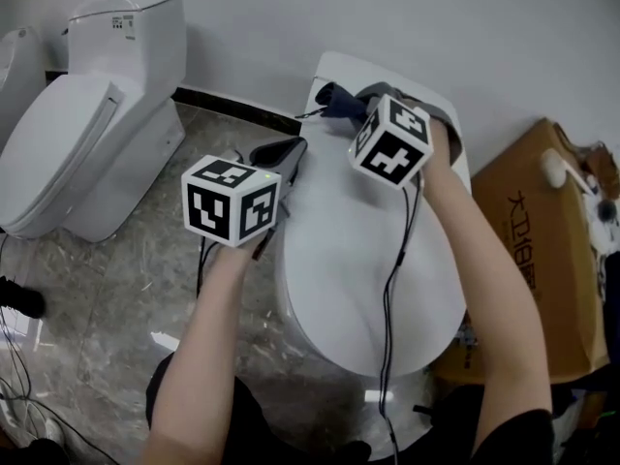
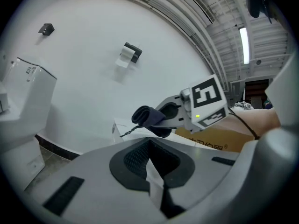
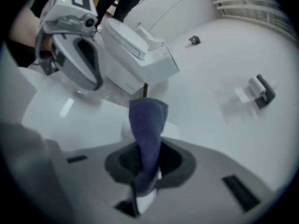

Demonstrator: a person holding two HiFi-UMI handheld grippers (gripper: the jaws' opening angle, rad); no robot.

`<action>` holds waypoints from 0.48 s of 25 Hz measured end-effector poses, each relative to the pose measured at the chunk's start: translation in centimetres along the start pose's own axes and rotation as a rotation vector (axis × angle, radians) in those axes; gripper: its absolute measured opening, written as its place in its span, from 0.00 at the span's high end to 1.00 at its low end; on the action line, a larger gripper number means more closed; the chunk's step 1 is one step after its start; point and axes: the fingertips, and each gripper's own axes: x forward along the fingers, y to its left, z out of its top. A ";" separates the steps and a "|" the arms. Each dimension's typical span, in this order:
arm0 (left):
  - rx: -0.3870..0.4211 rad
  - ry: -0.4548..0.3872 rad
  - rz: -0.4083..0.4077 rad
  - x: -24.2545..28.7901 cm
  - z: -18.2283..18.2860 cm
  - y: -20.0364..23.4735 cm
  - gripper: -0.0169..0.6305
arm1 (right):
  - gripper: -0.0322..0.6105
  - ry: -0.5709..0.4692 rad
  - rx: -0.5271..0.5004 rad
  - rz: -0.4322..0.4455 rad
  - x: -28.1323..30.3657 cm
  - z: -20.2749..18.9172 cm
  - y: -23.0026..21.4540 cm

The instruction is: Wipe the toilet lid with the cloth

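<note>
Over the rear of the glossy white toilet lid (image 1: 358, 260), the right gripper (image 3: 145, 174) is clamped on a folded dark-blue cloth (image 3: 147, 125). It looks light, soft and floppy, so this bunched mid-fold hold seems right. The left gripper (image 2: 156, 181) is closed on nothing beside the lid's left edge.

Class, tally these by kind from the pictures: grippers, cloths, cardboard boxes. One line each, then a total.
Grippers: 2, left gripper and right gripper
Cloths: 1, the cloth in the right gripper
Cardboard boxes: 1, the cardboard box
Total: 4
</note>
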 end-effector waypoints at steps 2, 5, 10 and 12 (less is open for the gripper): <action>-0.007 -0.003 -0.001 -0.1 0.1 0.2 0.95 | 0.85 0.026 -0.010 -0.011 2.1 0.4 -1.3; -0.010 -0.006 -0.007 -0.2 0.1 0.3 0.95 | 0.85 0.053 -0.024 0.015 4.6 0.4 -1.1; -0.025 -0.018 -0.013 -0.5 0.1 0.7 0.95 | 0.85 0.090 -0.044 0.029 6.9 -0.1 -0.4; -0.021 -0.015 -0.016 -0.4 0.1 0.8 0.95 | 0.85 0.097 -0.058 0.043 7.2 0.1 -0.1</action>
